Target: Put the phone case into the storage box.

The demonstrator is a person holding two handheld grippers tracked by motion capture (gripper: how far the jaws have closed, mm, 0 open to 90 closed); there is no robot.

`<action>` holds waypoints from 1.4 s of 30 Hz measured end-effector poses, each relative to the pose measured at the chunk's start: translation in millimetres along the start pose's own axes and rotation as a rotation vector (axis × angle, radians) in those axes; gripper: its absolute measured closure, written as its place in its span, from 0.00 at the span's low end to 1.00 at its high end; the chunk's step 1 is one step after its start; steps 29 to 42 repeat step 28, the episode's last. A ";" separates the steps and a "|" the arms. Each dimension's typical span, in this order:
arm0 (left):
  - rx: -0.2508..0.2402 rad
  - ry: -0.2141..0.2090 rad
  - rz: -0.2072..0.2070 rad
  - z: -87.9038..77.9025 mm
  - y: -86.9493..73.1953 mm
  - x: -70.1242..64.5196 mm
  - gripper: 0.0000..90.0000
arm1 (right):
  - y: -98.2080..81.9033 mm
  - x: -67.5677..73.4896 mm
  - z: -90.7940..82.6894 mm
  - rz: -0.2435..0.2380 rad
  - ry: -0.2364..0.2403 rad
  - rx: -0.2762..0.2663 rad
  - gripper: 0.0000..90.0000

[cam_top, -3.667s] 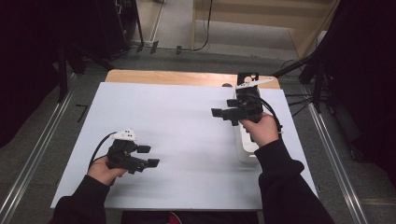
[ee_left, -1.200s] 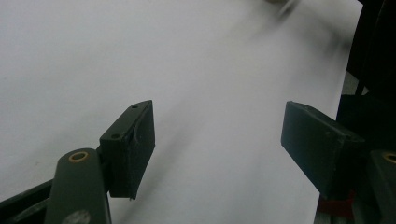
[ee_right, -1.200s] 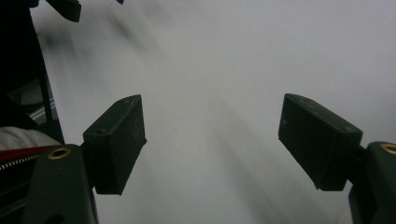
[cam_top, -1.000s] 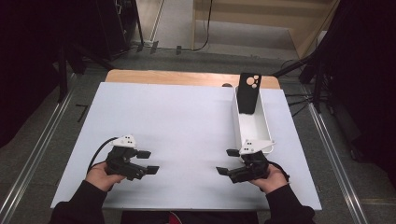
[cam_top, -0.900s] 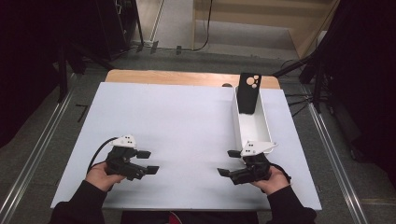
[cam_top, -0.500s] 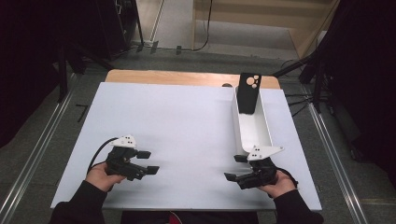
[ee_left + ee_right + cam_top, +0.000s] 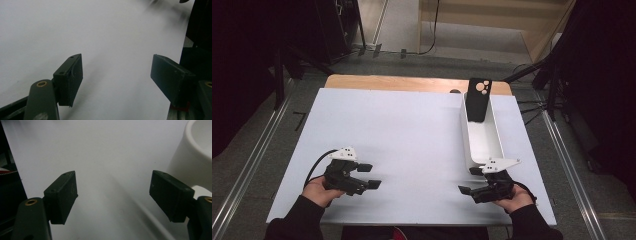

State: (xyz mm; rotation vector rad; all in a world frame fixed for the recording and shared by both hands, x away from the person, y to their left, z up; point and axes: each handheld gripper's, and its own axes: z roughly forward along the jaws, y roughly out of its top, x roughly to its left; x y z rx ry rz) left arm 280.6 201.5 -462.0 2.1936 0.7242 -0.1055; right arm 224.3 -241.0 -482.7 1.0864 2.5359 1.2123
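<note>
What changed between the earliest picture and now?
The right gripper left the far end of the white tray, where the black phone case now leans, and came back to the table's near edge, jaws open and empty. The left gripper stayed put, open.

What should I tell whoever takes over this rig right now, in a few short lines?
Left hand-held gripper: open, nothing between the jaws, low over the white table, near-left.
Right hand-held gripper: open, nothing held, just off the near end of the white tray.
Black phone case: stands leaning in the tray's far end.
Done: case is in the tray.
Left: nothing obvious; both grippers look parked.
</note>
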 end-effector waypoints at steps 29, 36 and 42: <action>0.010 0.002 -0.010 0.5 -0.7 3.2 0.28 | -1.4 -2.5 1.6 0.009 0.004 0.011 0.23; 0.010 0.002 -0.010 0.5 -0.7 3.2 0.28 | -1.4 -2.5 1.6 0.009 0.004 0.011 0.23; 0.010 0.002 -0.010 0.5 -0.7 3.2 0.28 | -1.4 -2.5 1.6 0.009 0.004 0.011 0.23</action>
